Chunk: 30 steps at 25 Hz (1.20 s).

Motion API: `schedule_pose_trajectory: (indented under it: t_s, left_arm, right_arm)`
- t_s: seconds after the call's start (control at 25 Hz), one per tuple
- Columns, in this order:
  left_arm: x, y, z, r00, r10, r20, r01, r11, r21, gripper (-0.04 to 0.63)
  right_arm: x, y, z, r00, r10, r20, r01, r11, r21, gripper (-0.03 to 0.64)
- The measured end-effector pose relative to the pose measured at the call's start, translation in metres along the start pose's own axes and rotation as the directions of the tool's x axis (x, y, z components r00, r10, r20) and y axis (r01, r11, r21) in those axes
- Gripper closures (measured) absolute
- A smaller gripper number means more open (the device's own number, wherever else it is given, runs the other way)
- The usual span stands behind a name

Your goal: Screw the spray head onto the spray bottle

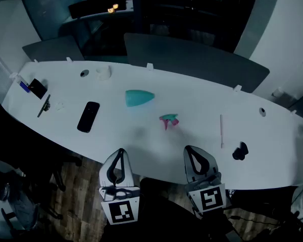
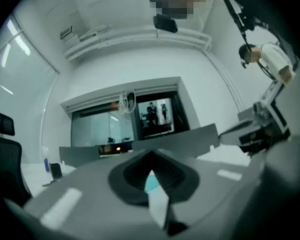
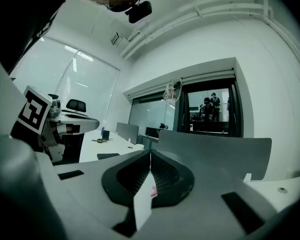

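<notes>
Your left gripper (image 1: 120, 153) and right gripper (image 1: 188, 149) sit level at the near edge of the table (image 1: 202, 97). Both have their jaws pressed fully together with nothing between them, so I judge the task has not begun and you are at the reach-out stage. A little further in, between the lines of the two grippers and nearer your right one, the spray head (image 1: 168, 120) lies on the tabletop, touching nothing. Beyond it and to the left is the bottle (image 1: 139, 98), tipped on its side with its narrow end toward the head and clearly apart from it. It has no cap, and you cannot tell from here whether it holds any liquid. The next move likely calls for opening both claws, standing the bottle upright in your left and bringing the head over its neck with your right, square enough for the thread to catch. If there is liquid inside, lift the neck first. A phone (image 1: 88, 116) lies off to the left.
</notes>
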<state>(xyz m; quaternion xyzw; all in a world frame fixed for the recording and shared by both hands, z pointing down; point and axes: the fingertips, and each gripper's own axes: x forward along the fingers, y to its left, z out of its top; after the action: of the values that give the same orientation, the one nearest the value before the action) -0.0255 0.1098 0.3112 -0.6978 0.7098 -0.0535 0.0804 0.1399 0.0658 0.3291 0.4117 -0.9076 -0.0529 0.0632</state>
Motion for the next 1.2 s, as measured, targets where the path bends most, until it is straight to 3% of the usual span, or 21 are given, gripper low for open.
schedule_pose_trajectory:
  t_s: [0.4, 0.6, 0.8, 0.96, 1.2]
  left_arm:
    - [0.074, 0.026, -0.007, 0.993, -0.119, 0.005, 0.119, 0.993, 0.007, 0.592]
    - [0.11, 0.036, -0.012, 0.981, -0.191, 0.035, 0.191, 0.981, -0.01, 0.592]
    - [0.133, 0.04, -0.024, 0.966, -0.257, 0.028, 0.257, 0.966, 0.005, 0.592]
    - [0.142, 0.043, -0.029, 0.964, -0.267, 0.013, 0.267, 0.964, -0.005, 0.592]
    - [0.152, 0.042, -0.032, 0.971, -0.24, 0.001, 0.24, 0.97, -0.029, 0.592]
  right_arm:
    - [0.069, -0.023, 0.005, 0.994, -0.098, -0.04, 0.097, 0.995, -0.023, 0.609]
    - [0.095, -0.036, -0.006, 0.978, -0.183, -0.102, 0.181, 0.983, -0.029, 0.609]
    - [0.112, -0.039, -0.029, 0.958, -0.196, -0.209, 0.194, 0.981, -0.03, 0.609]
    - [0.123, -0.05, -0.057, 0.927, -0.168, -0.335, 0.166, 0.985, -0.035, 0.609]
    - [0.152, -0.062, -0.095, 0.837, -0.011, -0.547, 0.02, 1.0, 0.009, 0.609]
